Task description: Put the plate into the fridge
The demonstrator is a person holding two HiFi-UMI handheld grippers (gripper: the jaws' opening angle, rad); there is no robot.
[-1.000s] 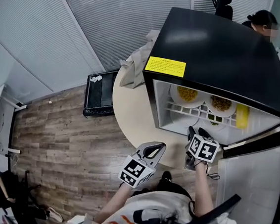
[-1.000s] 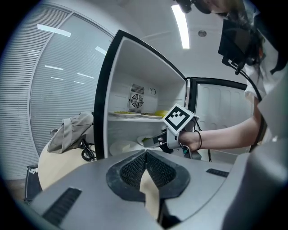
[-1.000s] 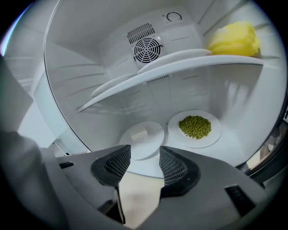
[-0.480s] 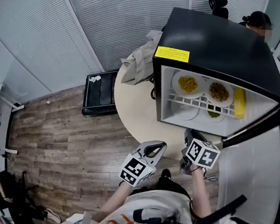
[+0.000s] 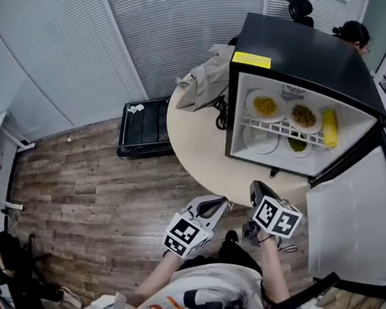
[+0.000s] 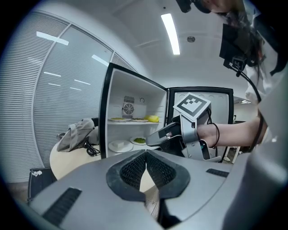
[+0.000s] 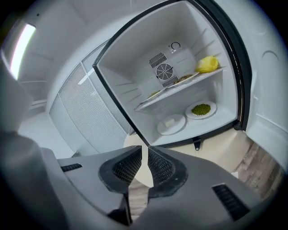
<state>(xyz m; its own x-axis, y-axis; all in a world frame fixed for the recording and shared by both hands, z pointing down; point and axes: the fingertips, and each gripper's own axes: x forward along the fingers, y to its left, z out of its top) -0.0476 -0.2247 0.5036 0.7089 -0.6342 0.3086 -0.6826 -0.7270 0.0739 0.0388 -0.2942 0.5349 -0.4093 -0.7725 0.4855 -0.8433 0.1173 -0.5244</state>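
The black fridge (image 5: 306, 52) stands open on the round table (image 5: 193, 150). On its floor lie a white plate (image 5: 259, 140) (image 7: 171, 123) with a pale piece on it and a plate of green food (image 5: 297, 145) (image 7: 201, 109). The upper shelf carries two plates of food (image 5: 265, 106) and a yellow item (image 5: 329, 127). My right gripper (image 5: 255, 186) (image 7: 147, 148) hangs in front of the fridge, outside it. Its jaws are closing, with a thin gap left and nothing between them. My left gripper (image 5: 222, 201) (image 6: 146, 152) is beside it, shut and empty.
The fridge door (image 5: 350, 228) swings out to the right. A grey cloth bag (image 5: 204, 83) and a black cable (image 5: 221, 115) lie on the table left of the fridge. A black box (image 5: 144, 128) sits on the wood floor. A person (image 5: 353, 31) is behind the fridge.
My right gripper has drawn back from the fridge opening toward me and its jaws have narrowed. The whole view has pulled away from the fridge. The left gripper kept its place.
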